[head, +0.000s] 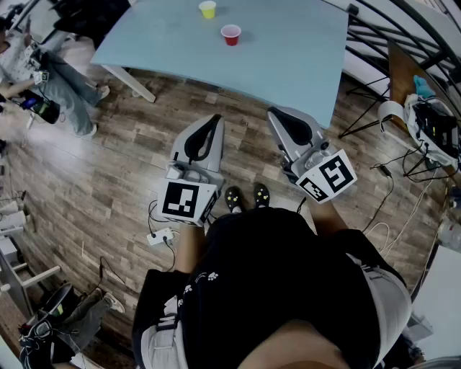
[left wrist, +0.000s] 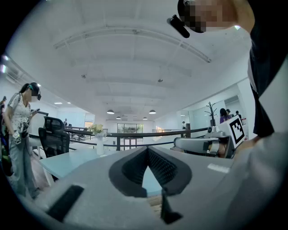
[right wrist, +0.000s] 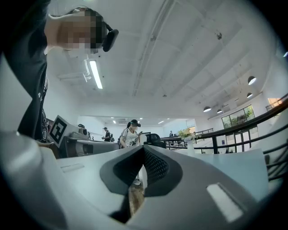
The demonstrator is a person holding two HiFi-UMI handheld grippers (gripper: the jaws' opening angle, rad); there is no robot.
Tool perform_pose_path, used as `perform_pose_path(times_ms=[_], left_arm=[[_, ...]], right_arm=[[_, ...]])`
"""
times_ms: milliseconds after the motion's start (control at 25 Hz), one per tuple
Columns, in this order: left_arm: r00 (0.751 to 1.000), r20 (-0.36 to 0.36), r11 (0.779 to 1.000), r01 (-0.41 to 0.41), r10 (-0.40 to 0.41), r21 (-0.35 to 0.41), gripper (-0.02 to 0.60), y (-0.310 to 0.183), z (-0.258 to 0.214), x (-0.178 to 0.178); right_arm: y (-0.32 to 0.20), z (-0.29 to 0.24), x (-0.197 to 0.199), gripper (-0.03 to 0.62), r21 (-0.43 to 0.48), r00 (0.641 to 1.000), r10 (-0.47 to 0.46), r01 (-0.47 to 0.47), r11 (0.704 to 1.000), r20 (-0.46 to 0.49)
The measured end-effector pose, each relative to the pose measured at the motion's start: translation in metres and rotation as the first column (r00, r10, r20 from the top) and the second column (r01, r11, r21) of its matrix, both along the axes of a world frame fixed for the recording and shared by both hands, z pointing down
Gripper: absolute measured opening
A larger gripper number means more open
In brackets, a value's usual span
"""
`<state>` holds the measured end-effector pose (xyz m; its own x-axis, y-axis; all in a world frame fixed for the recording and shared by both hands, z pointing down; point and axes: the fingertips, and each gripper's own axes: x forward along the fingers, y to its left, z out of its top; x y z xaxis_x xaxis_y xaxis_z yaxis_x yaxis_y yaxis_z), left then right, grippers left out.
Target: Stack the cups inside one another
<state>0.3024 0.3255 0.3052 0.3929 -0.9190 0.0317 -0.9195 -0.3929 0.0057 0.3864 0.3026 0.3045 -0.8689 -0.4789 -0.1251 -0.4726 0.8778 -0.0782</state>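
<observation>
Near the person's waist, the left gripper [head: 211, 120] and right gripper [head: 278, 114] are hovering pressed together and empty, short of the table [head: 288, 58], so one should be spreading before reaching the seemingly upright red cup [head: 230, 34] near the yellow cup [head: 207, 9] on that table.

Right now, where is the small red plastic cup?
In the head view's top centre, the small red plastic cup stands upright on the pale blue table, just right of and slightly nearer than the small yellow plastic cup, apart from it.
</observation>
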Motion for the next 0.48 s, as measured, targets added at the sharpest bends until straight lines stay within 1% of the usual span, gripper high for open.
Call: perform_pose_path(times_ms=[160,280,480], left_arm=[[1.0,-0.005,1.0,0.004,-0.004,0.0,-0.009,0.003,-0.001,-0.002],[1.0,-0.003,1.0,0.006,-0.006,-0.007,-0.009,0.004,0.0,-0.005],[1.0,0.001,1.0,0.019,-0.019,-0.009,-0.009,0.009,0.003,-0.016]], right_arm=[[0.003,0.0,-0.003,0.006,-0.003,1.0,-0.005,0.005,1.0,0.001],[0.004,-0.001,-0.006,0.008,-0.013,1.0,-0.012,0.012,1.0,0.018],[0.006,-0.002,-0.015,0.007,-0.057,0.998,-0.017,0.02,0.998,0.058]])
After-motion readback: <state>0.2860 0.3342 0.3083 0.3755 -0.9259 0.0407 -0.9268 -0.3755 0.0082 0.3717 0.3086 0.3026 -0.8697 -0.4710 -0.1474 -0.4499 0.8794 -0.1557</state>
